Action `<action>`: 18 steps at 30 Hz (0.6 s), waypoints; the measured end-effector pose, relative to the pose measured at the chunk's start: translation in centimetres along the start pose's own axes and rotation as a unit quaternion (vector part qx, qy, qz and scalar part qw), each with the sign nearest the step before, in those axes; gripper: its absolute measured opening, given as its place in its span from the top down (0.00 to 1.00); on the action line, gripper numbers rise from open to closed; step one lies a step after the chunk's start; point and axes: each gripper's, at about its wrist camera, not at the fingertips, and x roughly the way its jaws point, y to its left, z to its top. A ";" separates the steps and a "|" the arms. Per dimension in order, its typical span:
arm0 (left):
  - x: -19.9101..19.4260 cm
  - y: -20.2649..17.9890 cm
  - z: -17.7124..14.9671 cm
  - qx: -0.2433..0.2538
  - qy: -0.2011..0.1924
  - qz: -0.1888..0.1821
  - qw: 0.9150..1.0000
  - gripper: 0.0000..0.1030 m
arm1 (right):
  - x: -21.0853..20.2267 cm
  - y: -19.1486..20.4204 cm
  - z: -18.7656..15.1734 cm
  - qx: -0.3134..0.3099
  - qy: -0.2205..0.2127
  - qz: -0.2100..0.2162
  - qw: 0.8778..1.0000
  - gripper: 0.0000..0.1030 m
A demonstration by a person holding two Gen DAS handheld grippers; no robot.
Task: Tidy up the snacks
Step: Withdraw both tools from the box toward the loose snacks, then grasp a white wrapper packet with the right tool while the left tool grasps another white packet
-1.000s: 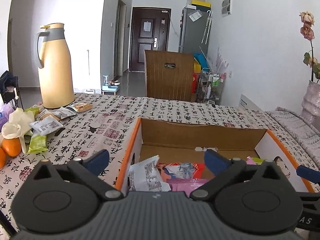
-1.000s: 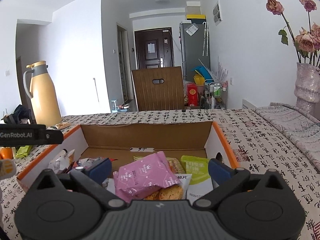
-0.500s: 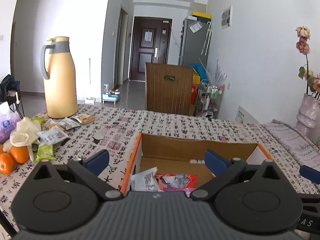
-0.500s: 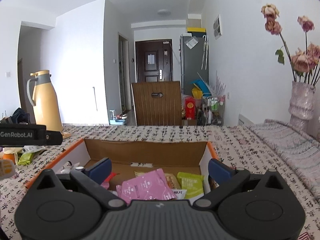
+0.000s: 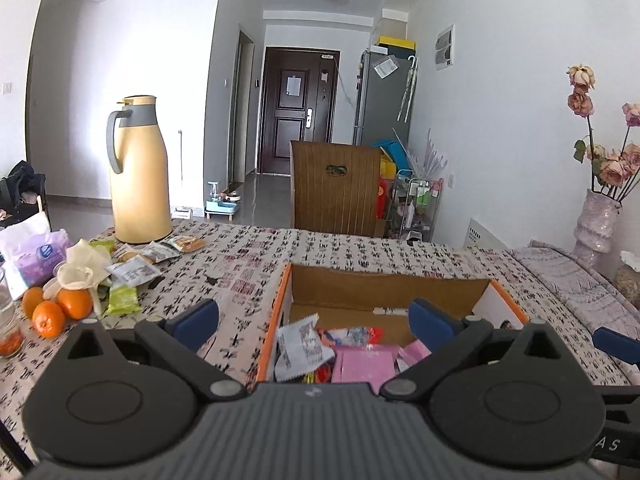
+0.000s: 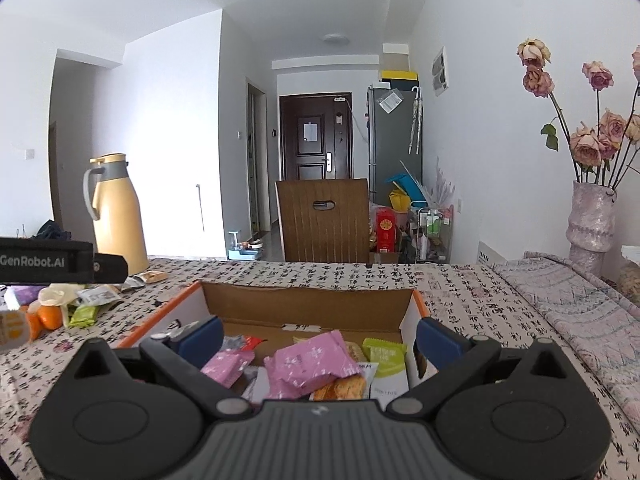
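An open cardboard box [image 5: 384, 286] with orange edges sits on the patterned tablecloth and holds several snack packets: a white one [image 5: 302, 346], pink ones [image 6: 310, 362] and a green one [image 6: 384, 354]. More loose snack packets [image 5: 132, 270] lie on the table at the left, near the jug. My left gripper [image 5: 314, 322] is open and empty, above the box's near left corner. My right gripper [image 6: 320, 338] is open and empty, above the box's near side.
A tall yellow thermos jug [image 5: 138, 172] stands at the back left. Oranges [image 5: 60, 308], a tissue pack [image 5: 34, 258] and a crumpled wrapper lie at the left edge. A vase of dried roses [image 6: 590, 216] stands at the right. A wooden chair [image 5: 334, 188] is behind the table.
Both grippers have risen and pulled back from the box, so the box looks smaller and lower in both views. Both stay open and empty.
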 end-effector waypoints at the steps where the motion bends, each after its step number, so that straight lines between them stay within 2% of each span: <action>1: -0.4 0.0 -0.2 0.000 0.002 0.000 1.000 0.00 | -0.4 0.1 -0.2 0.001 0.001 0.002 1.000 0.00; 18: -4.5 0.4 -5.6 0.006 0.039 0.003 0.999 0.00 | -5.6 0.4 -5.5 0.021 0.037 0.007 0.999 0.00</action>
